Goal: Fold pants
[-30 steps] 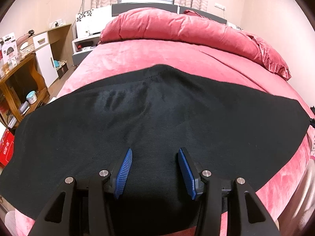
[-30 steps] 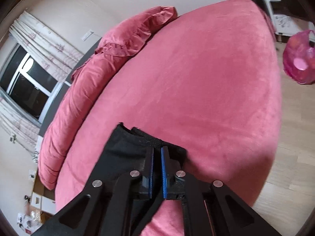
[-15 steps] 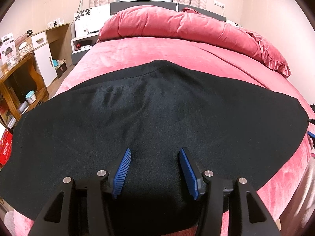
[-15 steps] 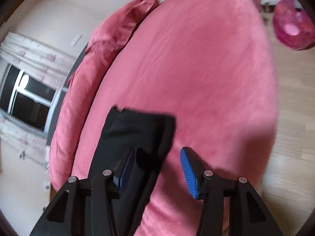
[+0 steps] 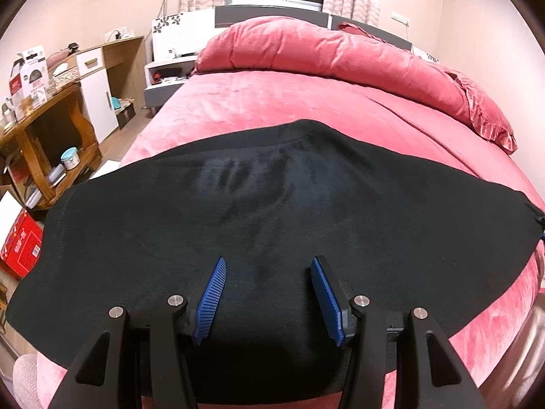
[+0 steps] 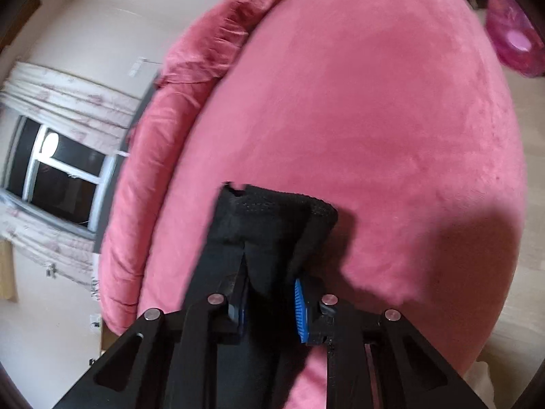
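On pink bed (image 5: pixel 272 109): black pants (image 5: pixel 272 211) spread flat; left gripper (image 5: pixel 267 301) spread wide, right gripper (image 6: pixel 269 303) closing around pants end.

My right gripper (image 6: pixel 269 303), clamped shut a second ago and then flung wide, is closing its jaws on the bunched end of the black pants (image 6: pixel 272 225), which now sit between them at lower centre.

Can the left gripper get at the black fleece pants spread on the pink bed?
Probably yes: the left gripper hovers open right over the black fleece pants, with nothing between them.
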Available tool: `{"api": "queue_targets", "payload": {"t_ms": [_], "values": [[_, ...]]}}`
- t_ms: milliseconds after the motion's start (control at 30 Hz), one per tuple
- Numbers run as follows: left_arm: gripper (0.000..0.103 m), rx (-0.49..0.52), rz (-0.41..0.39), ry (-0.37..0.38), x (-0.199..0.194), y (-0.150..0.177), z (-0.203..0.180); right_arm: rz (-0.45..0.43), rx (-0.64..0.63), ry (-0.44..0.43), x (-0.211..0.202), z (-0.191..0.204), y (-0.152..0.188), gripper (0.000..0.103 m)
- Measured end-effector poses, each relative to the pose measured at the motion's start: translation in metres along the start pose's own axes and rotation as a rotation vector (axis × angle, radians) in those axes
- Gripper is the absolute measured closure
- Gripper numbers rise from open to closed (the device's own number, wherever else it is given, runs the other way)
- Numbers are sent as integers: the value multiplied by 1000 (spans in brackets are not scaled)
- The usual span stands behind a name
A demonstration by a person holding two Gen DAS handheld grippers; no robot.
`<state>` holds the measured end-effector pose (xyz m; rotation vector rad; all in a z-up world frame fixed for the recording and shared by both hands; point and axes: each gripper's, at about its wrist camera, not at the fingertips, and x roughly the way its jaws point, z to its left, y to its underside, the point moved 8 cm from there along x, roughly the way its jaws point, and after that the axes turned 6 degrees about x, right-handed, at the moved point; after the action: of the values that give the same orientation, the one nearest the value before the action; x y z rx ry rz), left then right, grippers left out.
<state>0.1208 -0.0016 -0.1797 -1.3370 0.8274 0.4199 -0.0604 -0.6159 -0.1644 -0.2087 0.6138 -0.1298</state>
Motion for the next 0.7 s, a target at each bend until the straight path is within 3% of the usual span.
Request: {"api": "queue_targets", "payload": {"t_ms": [333, 700], "values": [[50, -17, -16, 10, -1, 1, 4, -33, -219, -136, -52, 110, 48, 82], [50, -73, 6, 2, 3, 4, 19, 24, -534, -283, -74, 220, 167, 82]]}}
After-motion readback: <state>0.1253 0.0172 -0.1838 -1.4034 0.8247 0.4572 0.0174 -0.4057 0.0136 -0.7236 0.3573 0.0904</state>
